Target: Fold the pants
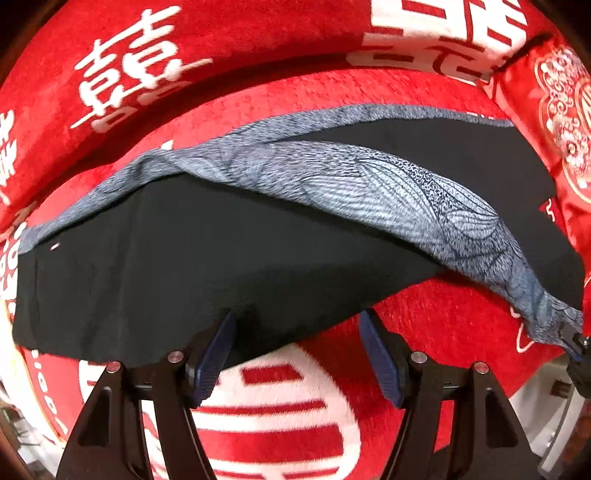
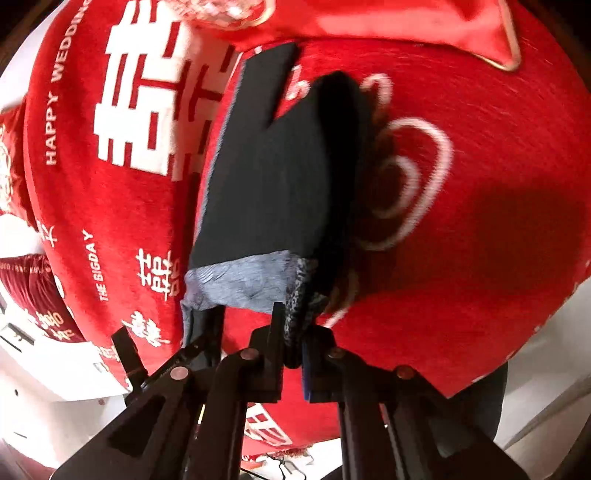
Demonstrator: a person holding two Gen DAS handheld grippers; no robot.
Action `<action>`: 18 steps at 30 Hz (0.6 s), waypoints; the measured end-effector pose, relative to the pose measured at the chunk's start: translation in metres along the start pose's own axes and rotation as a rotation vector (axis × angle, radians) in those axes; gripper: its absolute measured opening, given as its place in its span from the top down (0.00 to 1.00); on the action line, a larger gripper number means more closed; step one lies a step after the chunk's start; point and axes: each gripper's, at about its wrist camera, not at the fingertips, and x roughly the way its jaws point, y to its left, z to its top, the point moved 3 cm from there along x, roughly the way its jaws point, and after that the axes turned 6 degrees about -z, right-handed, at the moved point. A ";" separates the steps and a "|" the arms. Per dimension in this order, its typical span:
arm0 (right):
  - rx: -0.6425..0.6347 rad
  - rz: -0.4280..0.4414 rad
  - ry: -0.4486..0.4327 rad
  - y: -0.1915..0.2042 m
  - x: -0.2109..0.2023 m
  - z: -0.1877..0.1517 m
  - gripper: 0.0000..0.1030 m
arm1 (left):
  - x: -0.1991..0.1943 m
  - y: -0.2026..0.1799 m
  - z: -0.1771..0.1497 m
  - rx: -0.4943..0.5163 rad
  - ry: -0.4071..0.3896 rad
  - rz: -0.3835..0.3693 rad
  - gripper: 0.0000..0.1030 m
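Note:
Black pants with a grey-blue patterned band lie spread on a red blanket. One patterned strip runs diagonally across them, down to the right. My left gripper points down at the pants' near edge. It is open, its left finger tip over the black cloth and its right one over bare blanket. My right gripper is shut on the end of the patterned band, which bunches between its pads. The black pants stretch away from it. It also shows at the far right edge as the right gripper.
The red blanket has white characters and lettering. An embroidered red pillow lies at the far right beside the pants, seen at the top as the pillow. White furniture sits past the blanket's edge.

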 end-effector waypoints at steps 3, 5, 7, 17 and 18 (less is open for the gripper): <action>-0.020 -0.029 0.010 0.007 0.005 0.007 0.93 | -0.013 0.005 -0.007 -0.013 -0.010 0.007 0.32; 0.004 -0.039 0.028 0.003 0.007 0.012 0.88 | -0.019 0.006 -0.007 -0.020 -0.021 0.002 0.32; 0.058 -0.051 0.050 -0.004 0.014 0.017 0.88 | -0.018 0.009 -0.007 -0.047 -0.015 -0.017 0.32; -0.140 0.020 -0.134 0.094 -0.021 0.044 0.92 | -0.013 0.006 0.031 -0.089 -0.098 -0.101 0.32; -0.162 0.028 -0.167 0.108 -0.023 0.052 0.92 | -0.018 0.007 0.040 -0.098 -0.123 -0.098 0.32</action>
